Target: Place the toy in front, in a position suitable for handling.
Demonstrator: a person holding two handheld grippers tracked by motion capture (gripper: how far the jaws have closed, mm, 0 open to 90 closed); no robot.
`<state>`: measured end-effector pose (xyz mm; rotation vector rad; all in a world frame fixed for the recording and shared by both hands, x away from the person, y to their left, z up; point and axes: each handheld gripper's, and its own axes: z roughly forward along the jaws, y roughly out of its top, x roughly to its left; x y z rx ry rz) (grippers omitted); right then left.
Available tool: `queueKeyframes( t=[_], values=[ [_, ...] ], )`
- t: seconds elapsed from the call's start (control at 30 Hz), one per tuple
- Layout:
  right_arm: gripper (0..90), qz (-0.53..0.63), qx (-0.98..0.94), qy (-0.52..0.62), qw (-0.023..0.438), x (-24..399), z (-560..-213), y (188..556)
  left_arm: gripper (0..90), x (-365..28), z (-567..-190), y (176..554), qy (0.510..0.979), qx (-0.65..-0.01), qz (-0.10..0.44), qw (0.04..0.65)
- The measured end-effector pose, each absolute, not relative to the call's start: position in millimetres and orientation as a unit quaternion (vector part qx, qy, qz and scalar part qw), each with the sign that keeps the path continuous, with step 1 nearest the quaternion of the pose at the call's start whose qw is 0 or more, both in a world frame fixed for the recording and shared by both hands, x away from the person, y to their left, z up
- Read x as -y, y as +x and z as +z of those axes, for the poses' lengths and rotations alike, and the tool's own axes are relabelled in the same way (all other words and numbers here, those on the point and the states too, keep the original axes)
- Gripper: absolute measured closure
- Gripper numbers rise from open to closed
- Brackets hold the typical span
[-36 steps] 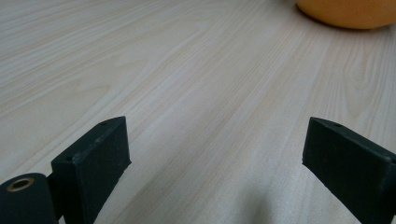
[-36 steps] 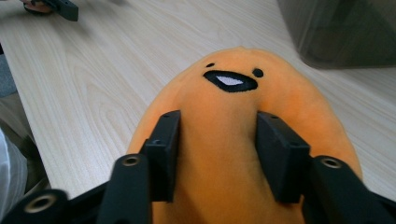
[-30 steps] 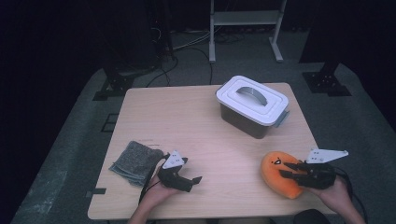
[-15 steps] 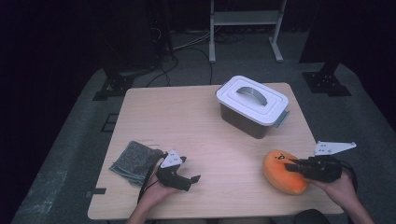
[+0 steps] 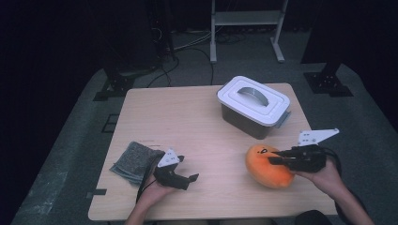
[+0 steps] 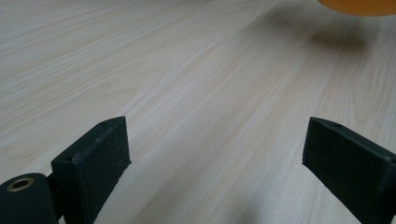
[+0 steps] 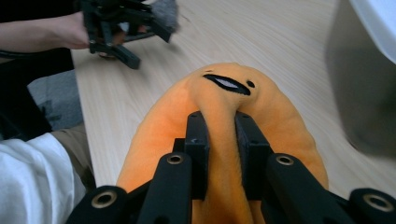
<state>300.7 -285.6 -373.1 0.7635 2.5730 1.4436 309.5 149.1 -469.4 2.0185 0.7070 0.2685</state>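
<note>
The right claw (image 7: pixel 219 135) has just clamped shut on the orange plush toy (image 7: pixel 224 93) — the grab looks done, lifting comes next; left claw (image 6: pixel 215 154) stays apart.

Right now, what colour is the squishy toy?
Orange, with a small dark face; the plush toy shows best in the right gripper view.

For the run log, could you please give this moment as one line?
right gripper: shut on orange plush toy, jaws just closed | left gripper: open | lidded box: untouched
</note>
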Motion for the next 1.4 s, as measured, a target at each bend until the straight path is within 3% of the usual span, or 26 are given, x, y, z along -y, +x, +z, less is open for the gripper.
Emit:
queueKeyframes(
  t=[0.53, 1.03, 1.17, 1.2, 1.27, 1.3, 1.4],
  values=[
    [76.5, 0.456, -0.877, 0.150, 0.016, 185, -373, 324, 6.6, -163, -466, 313, 0.817, -0.305, 0.116, 0.476],
    [74.7, 0.444, -0.889, 0.107, 0.014, 138, -399, 328, 6.7, -180, -463, 317, 0.803, -0.325, 0.123, 0.484],
    [70.1, 0.447, -0.889, 0.098, 0.006, 137, -410, 322, 6.7, -181, -463, 318, 0.803, -0.325, 0.123, 0.484],
    [63.4, 0.450, -0.888, 0.094, 0.001, 139, -412, 320, 6.7, -180, -463, 318, 0.803, -0.325, 0.123, 0.484],
    [60.6, 0.452, -0.887, 0.093, 0.000, 139, -412, 319, 6.6, -180, -463, 318, 0.804, -0.325, 0.123, 0.483],
    [50.2, 0.459, -0.884, 0.094, 0.009, 142, -412, 316, 6.7, -180, -463, 318, 0.804, -0.325, 0.124, 0.483],
    [42.5, 0.477, -0.872, 0.107, 0.023, 149, -410, 314, 6.7, -180, -463, 318, 0.803, -0.325, 0.124, 0.483]
  ],
)
